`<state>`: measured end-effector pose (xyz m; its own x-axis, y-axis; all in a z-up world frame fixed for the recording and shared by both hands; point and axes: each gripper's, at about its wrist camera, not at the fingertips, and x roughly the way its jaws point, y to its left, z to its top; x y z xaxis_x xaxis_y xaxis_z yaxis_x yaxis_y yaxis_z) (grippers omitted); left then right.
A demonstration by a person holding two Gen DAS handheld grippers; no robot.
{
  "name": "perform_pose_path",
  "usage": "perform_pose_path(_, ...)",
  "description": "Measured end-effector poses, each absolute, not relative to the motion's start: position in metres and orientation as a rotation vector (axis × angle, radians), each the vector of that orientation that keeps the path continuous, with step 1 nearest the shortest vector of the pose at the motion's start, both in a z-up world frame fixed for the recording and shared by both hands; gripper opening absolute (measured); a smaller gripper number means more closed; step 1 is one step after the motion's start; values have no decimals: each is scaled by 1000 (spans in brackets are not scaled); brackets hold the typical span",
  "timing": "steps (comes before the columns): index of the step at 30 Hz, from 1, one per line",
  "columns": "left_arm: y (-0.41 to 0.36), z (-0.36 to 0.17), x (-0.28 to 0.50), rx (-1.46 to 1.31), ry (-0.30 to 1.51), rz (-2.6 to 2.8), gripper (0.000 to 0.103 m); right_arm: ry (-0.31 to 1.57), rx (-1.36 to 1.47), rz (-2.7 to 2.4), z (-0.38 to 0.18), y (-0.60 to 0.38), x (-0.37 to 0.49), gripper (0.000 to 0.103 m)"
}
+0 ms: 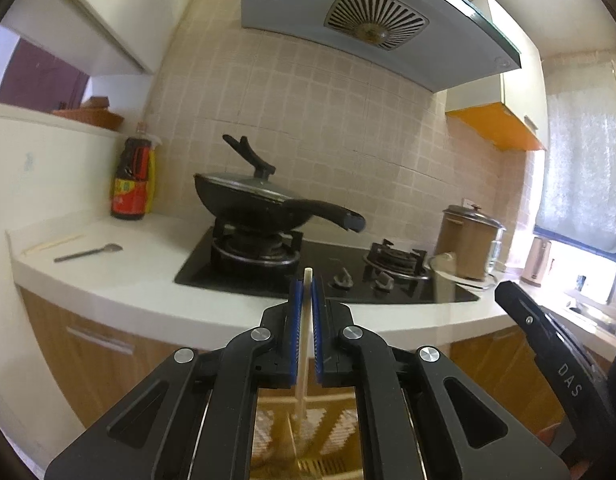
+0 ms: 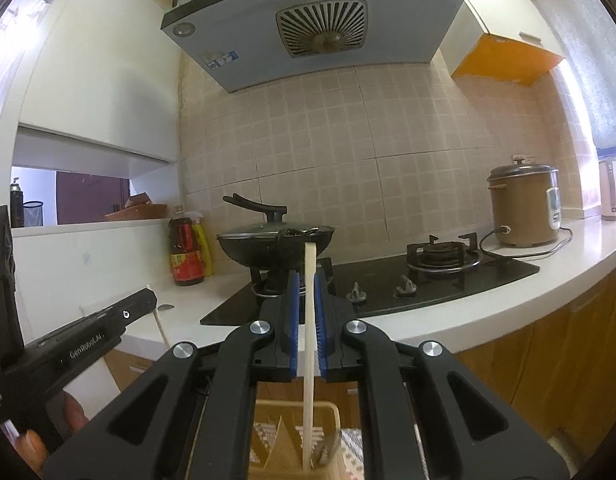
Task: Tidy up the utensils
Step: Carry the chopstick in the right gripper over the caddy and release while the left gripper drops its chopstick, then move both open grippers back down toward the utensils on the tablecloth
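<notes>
Chopsticks are in both grips: the left hand-held gripper (image 1: 307,286) pinches one pale chopstick (image 1: 304,344) between its blue pads, jaws nearly together, and the right hand-held gripper (image 2: 306,280) clamps another chopstick (image 2: 309,344) the same way. Each stick hangs down toward a slotted wooden holder (image 2: 331,410) below the desk (image 1: 148,276) edge. More chopsticks (image 1: 54,242) and a spoon (image 1: 88,253) lie on the desk left of the stove (image 1: 327,276), not yet sorted. Risk, as I judge it: the sticks are thin and gripped near the top, so either could swing, catch the holder's rim, or slip free and fall past it onto the floor
</notes>
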<state>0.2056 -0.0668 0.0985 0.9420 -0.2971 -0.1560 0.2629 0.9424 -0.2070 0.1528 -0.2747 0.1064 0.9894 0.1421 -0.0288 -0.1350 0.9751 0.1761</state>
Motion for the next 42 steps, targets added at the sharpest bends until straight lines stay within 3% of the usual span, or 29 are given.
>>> perform_pose_path(10,-48,105,182,-196,212,-307,4,103,148,138,104,-280,124,6)
perform_pose_path(17,-37,108,170,-218,220,-333,9,270,218,164,98,-295,159,7)
perform_pose_path(20,-31,107,164,-218,226,-329,10,393,319,211,88,-312,184,27)
perform_pose_path(21,-28,107,162,-215,225,-326,12,426,342,211,85,-318,193,47)
perform_pose_path(22,-26,106,160,-212,226,-322,16,460,364,227,83,-325,204,53)
perform_pose_path(27,-17,102,157,-210,236,-312,21,599,465,323,78,-345,256,53)
perform_pose_path(31,-19,97,163,-204,263,-314,21,735,526,387,63,-340,295,53)
perform_pose_path(33,-20,94,166,-199,275,-315,21,736,541,416,60,-337,298,46)
perform_pose_path(34,-21,92,167,-194,282,-313,21,725,537,438,61,-336,298,29)
perform_pose_path(37,-22,86,170,-188,302,-315,21,673,454,454,72,-325,287,7)
perform_pose_path(42,-19,80,168,-230,304,-319,21,499,287,445,102,-308,247,5)
